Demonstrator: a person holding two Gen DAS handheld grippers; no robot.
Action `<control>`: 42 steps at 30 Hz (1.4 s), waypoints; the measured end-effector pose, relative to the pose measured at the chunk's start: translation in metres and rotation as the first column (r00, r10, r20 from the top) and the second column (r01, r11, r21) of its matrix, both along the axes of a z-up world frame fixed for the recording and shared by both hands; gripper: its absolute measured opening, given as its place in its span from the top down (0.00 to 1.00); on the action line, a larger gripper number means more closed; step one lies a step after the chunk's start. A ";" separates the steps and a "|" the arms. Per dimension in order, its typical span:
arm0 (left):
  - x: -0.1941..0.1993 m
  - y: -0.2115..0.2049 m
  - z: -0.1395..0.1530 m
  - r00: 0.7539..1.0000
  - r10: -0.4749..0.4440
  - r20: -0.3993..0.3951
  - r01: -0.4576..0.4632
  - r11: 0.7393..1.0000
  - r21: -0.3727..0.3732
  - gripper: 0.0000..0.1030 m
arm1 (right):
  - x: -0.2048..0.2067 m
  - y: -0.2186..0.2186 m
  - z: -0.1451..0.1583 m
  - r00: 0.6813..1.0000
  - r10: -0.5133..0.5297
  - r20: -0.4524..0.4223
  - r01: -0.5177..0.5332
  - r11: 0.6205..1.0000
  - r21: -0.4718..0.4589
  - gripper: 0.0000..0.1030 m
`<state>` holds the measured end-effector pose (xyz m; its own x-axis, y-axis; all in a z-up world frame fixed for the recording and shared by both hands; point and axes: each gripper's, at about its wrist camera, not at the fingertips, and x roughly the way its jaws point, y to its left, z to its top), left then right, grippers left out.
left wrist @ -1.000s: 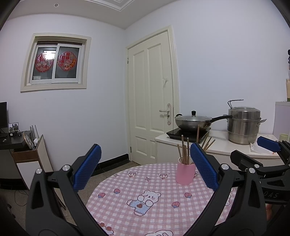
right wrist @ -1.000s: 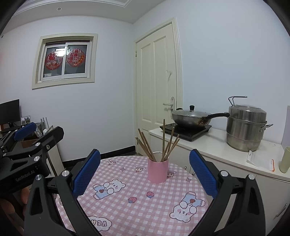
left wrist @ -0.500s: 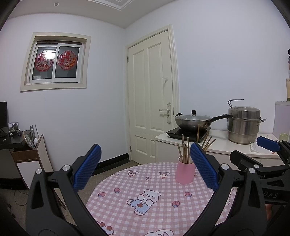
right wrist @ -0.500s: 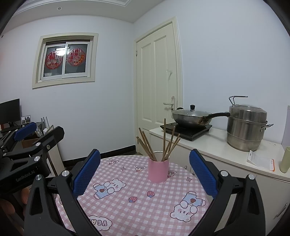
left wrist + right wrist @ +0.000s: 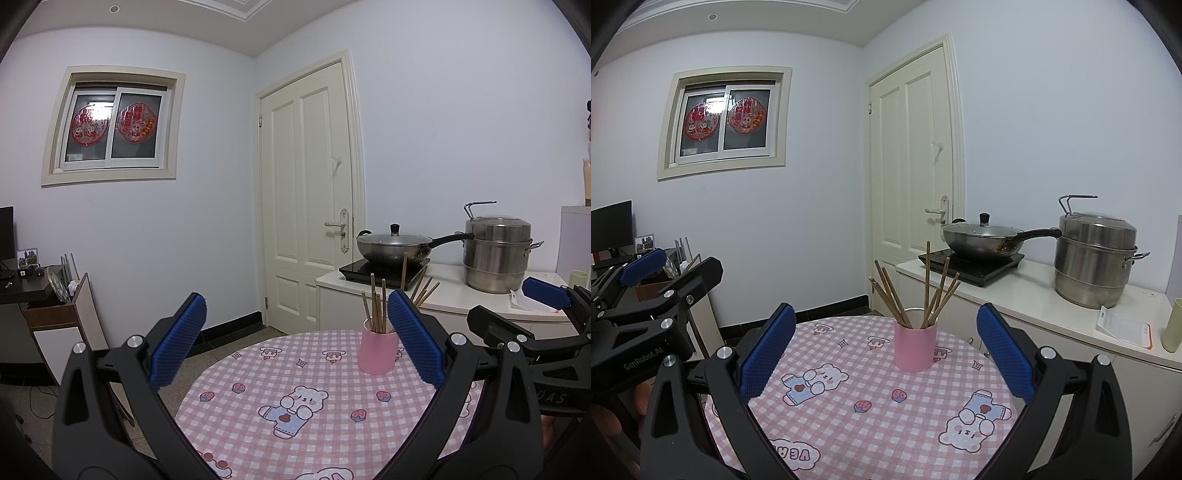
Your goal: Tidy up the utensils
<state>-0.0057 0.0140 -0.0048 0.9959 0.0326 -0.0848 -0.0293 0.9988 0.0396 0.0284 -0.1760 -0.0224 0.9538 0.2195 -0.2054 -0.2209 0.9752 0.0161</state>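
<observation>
A pink cup (image 5: 377,350) (image 5: 915,348) stands upright at the far side of a round table with a pink checked cloth (image 5: 295,406) (image 5: 871,406). Several wooden chopsticks (image 5: 925,291) (image 5: 376,310) stick up out of it, fanned apart. My left gripper (image 5: 295,343) hovers open above the table's near side, nothing between its blue pads. My right gripper (image 5: 884,347) is also open and empty, level with the cup and short of it. Each gripper shows at the edge of the other's view.
A white counter (image 5: 1034,295) behind the table carries a hob with a lidded wok (image 5: 982,240), a steel steamer pot (image 5: 1095,258), a paper packet (image 5: 1123,328) and a pale cup (image 5: 1172,325). A closed door (image 5: 912,177) is beyond. A desk with a monitor (image 5: 611,225) is at left.
Both grippers have stayed open and almost still; the views have shifted only very slightly.
</observation>
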 end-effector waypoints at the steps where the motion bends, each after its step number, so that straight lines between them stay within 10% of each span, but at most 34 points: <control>1: 0.000 0.000 0.000 1.000 -0.001 0.000 0.001 1.000 0.000 0.06 | 0.000 0.000 0.000 1.000 0.000 0.000 0.000 1.000 0.000 0.08; 42: 0.006 -0.001 -0.005 1.000 0.000 -0.025 0.000 1.000 0.007 0.06 | 0.000 0.006 -0.006 1.000 0.006 -0.021 -0.006 1.000 0.002 0.08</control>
